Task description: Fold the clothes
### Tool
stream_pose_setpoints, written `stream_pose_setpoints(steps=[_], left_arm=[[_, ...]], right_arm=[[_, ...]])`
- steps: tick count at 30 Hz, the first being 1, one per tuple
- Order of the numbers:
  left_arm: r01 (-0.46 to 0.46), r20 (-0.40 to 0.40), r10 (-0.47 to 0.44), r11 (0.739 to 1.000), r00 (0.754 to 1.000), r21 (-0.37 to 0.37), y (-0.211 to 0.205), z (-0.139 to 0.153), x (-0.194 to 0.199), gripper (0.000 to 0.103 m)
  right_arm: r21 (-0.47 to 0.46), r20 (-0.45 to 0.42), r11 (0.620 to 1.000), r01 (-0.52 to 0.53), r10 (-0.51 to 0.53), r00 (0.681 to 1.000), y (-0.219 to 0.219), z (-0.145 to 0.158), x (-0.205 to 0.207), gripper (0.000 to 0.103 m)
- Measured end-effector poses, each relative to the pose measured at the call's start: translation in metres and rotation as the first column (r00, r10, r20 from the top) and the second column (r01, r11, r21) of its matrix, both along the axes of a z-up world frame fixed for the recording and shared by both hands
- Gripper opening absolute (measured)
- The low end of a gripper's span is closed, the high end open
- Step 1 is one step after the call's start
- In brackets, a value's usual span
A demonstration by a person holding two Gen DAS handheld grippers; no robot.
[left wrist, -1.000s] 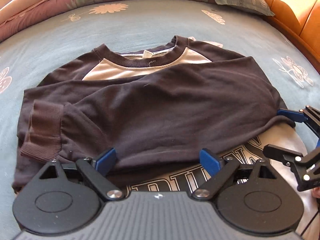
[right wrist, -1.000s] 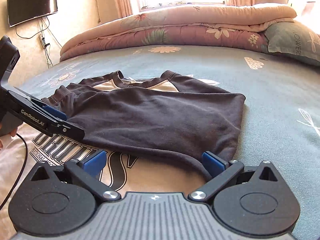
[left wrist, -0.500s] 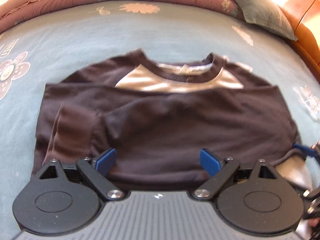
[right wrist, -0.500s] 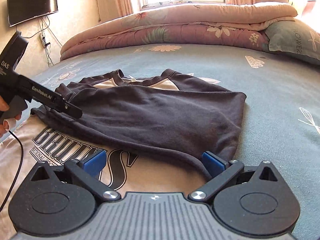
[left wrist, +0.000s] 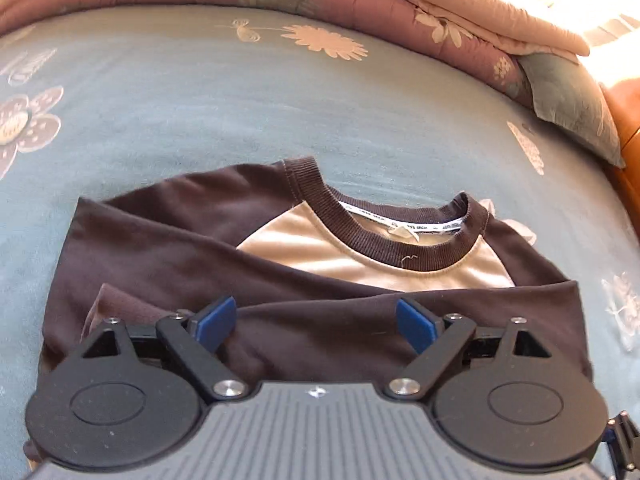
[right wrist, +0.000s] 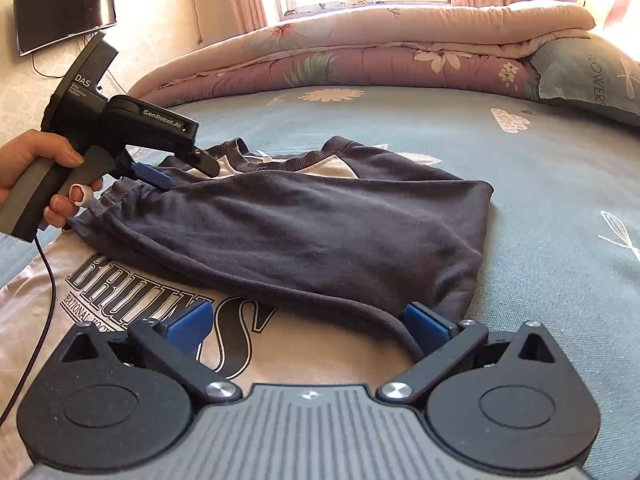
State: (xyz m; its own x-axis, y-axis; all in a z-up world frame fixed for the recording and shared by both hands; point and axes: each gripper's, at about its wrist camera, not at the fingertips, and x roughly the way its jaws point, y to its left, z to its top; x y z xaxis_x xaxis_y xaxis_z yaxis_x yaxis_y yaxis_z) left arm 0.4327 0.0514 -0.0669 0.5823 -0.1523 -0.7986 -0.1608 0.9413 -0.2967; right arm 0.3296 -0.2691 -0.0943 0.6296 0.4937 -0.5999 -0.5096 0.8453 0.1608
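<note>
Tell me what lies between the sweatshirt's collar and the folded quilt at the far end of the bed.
Only bare bedsheet with flower prints lies between the collar and the quilt. The left wrist view shows it best.

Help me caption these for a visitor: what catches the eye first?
A dark sweatshirt with a cream chest lies on the blue bed, sleeves folded across it. In the right view the left hand-held gripper, held in a hand, hangs open over its left edge. A rolled quilt lines the bed's far side.
</note>
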Motion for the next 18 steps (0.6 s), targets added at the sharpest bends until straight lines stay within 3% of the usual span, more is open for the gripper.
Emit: stream_pose_setpoints(steps=[3,6,10,13,18], left_arm=[[0.046,0.022,-0.044,0.994,0.999,-0.098,0.001,0.003,-0.016,0.089],[0.098,-0.026,-0.103,0.982,0.994,-0.16,-0.004,-0.008,-0.024,0.09],[-0.002,-0.047,0.002,1.0,0.999,0.01,0.011,-0.008,-0.03,0.087],[-0.048,-0.051,0.044,0.997,0.998,-0.066,0.022,0.007,-0.039,0.084],[0.088,-0.031,-0.089,0.996,0.996,-0.027,0.005,0.061,-0.078,0.085]], right_arm=[[-0.002,0.0,1.0,0.001,-0.001,1.0,0.0,0.0,0.0,0.103],[-0.005,0.001,1.0,0.002,-0.002,1.0,0.001,0.0,0.0,0.103],[-0.008,0.001,1.0,0.001,-0.001,1.0,0.001,0.0,0.0,0.103],[-0.002,-0.006,1.0,0.001,-0.001,1.0,0.001,0.002,-0.001,0.103],[0.026,-0.031,1.0,0.005,-0.004,1.0,-0.002,0.011,-0.004,0.103]])
